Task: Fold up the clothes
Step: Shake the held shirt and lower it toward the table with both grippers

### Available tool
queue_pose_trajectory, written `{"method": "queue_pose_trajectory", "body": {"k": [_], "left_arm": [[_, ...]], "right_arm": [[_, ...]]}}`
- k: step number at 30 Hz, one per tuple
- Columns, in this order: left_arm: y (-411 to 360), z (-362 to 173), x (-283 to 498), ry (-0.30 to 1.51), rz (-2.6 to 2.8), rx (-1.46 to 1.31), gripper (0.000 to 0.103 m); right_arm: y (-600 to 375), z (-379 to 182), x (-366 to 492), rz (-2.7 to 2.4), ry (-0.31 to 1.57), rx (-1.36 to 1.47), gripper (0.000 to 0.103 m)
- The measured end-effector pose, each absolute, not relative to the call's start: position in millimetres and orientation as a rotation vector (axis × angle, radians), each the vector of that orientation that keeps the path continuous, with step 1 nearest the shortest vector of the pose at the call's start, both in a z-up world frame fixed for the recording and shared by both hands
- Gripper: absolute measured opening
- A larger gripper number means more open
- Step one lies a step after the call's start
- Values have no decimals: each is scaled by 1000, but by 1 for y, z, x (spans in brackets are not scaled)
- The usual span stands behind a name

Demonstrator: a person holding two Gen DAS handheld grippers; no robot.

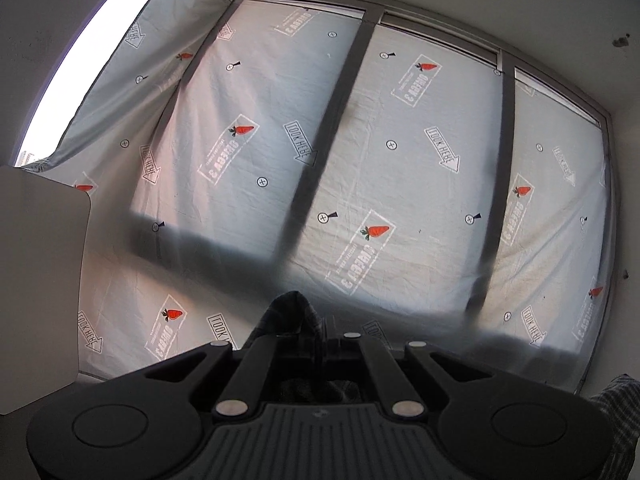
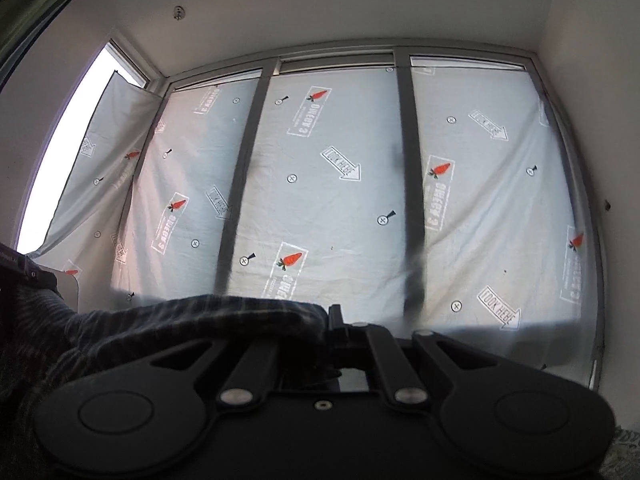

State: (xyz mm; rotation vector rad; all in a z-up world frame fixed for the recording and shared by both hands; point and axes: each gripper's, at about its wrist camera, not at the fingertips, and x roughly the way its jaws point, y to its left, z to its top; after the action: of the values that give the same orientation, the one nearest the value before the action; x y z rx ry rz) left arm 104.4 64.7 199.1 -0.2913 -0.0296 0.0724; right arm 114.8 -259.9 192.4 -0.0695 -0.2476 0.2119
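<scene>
Here the dark plaid garment (image 2: 192,328) hangs lifted between both grippers. The left gripper (image 1: 316,336) and right gripper (image 2: 334,332) are each clamped shut on its cloth, facing the sheet-covered window (image 2: 340,200). Judged step: spreading. Next: lower it flat.

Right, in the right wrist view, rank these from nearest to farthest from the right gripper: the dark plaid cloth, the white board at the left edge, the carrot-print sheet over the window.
1. The dark plaid cloth, pinched in the shut right gripper, draping left.
2. The white board, low at the left edge, beyond the cloth.
3. The carrot-print sheet, hung across the window straight ahead.
</scene>
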Motion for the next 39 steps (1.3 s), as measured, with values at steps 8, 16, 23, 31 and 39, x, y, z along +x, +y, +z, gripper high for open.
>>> {"method": "queue_pose_trajectory", "body": {"k": [8, 16, 23, 31, 39], "left_arm": [[51, 156, 182, 124, 54, -248, 2], [46, 116, 264, 232, 26, -250, 3], [48, 61, 344, 330, 31, -257, 3], [47, -23, 435, 463, 63, -252, 3], [60, -118, 501, 575, 92, -283, 3]], "right_arm": [[-263, 149, 170, 164, -115, -79, 4], [-267, 108, 240, 110, 3, -62, 4], [-260, 65, 317, 93, 79, -88, 4], [-246, -7, 411, 79, 201, -100, 4], [-246, -100, 489, 95, 328, -79, 4]]}}
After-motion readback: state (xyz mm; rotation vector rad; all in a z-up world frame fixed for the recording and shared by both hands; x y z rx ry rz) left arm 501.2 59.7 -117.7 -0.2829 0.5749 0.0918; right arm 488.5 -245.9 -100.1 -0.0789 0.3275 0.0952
